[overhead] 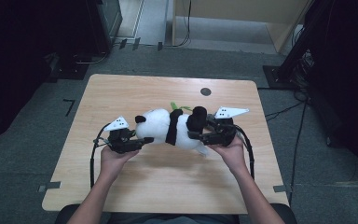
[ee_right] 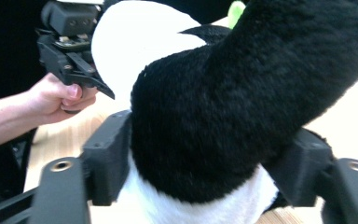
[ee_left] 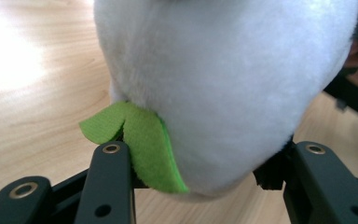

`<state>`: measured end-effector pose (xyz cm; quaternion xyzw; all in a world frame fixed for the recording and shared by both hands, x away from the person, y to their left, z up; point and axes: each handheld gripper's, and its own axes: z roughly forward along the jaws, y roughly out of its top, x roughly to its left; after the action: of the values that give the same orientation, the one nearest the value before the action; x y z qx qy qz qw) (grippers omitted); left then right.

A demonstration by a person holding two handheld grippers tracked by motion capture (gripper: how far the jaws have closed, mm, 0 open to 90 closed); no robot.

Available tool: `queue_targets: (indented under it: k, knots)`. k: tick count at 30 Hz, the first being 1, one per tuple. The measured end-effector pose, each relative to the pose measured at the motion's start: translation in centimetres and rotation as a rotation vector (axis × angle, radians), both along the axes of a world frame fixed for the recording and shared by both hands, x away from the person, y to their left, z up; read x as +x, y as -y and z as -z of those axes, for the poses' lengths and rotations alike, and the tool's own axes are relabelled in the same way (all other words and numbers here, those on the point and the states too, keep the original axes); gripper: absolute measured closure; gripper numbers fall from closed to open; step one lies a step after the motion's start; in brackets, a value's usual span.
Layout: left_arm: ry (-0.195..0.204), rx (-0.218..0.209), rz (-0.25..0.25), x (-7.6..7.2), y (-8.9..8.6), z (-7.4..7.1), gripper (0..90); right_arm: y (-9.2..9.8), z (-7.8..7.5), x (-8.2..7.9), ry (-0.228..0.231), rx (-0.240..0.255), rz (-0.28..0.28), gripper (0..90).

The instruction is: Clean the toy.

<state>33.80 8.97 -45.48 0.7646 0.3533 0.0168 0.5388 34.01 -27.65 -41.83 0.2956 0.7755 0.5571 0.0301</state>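
A black-and-white plush panda lies on its side at the middle of the wooden table. A green felt leaf is stitched by its head. My left gripper comes in from the left. Its jaws stand around the white head, one against the leaf, the other against a black ear. My right gripper comes in from the right, and its pads press both sides of a thick black limb. In the right gripper view the left gripper and its hand appear beyond the panda.
A small dark disc sits on the table's far side. Cables trail from both grippers across the tabletop toward the person. Dark stands and equipment stand on the floor around the table.
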Motion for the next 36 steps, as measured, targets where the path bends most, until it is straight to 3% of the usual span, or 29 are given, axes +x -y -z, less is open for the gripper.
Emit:
queue_targets:
  k: [2,5,8,12,17,19,23,26,28,29,34,36]
  knots:
    - [-0.028,-0.013,-0.013,0.3,-0.4,-0.1,52.5,0.4,0.0,0.0,0.016,0.006,0.009,26.2]
    - [-0.054,-0.026,-0.070,0.6,-1.5,-0.1,52.6,1.1,-0.2,-0.4,0.079,-0.033,0.062,24.0]
    - [-0.063,-0.055,-0.108,0.8,-2.3,-0.5,52.6,1.9,0.1,-0.3,0.059,-0.012,0.064,24.0]
    - [-0.084,-0.083,-0.105,0.7,-2.1,-1.2,51.5,1.3,1.1,-0.2,0.054,-0.028,0.045,22.7]
    - [-0.125,-0.073,-0.047,0.5,-0.8,-1.6,50.3,-0.2,2.1,-0.1,0.069,-0.055,0.002,12.2]
    - [-0.163,-0.069,-0.031,0.5,-0.4,-1.4,49.9,-0.5,2.4,-0.1,0.081,-0.041,-0.035,11.6]
    - [-0.214,-0.099,-0.030,0.4,0.2,-1.1,49.3,-1.5,2.6,-0.3,0.099,-0.090,0.000,7.8]
    - [-0.182,-0.061,-0.018,0.0,0.8,-1.0,46.7,-1.7,2.5,-0.5,0.123,-0.157,0.062,22.1]
    - [-0.146,-0.045,-0.032,-0.1,1.0,-1.0,39.3,-1.4,2.2,-0.5,0.102,-0.156,0.077,34.5]
    - [-0.108,-0.034,-0.039,-0.1,1.1,-0.9,35.2,-1.2,2.1,-0.5,0.082,-0.147,0.084,37.2]
    - [-0.008,-0.001,-0.029,-0.2,0.9,-0.5,26.4,0.0,1.3,-0.1,0.019,-0.099,0.123,41.5]
    - [0.066,0.052,-0.039,-0.6,0.8,-0.3,26.5,0.6,1.1,-0.1,0.010,-0.103,0.147,42.0]
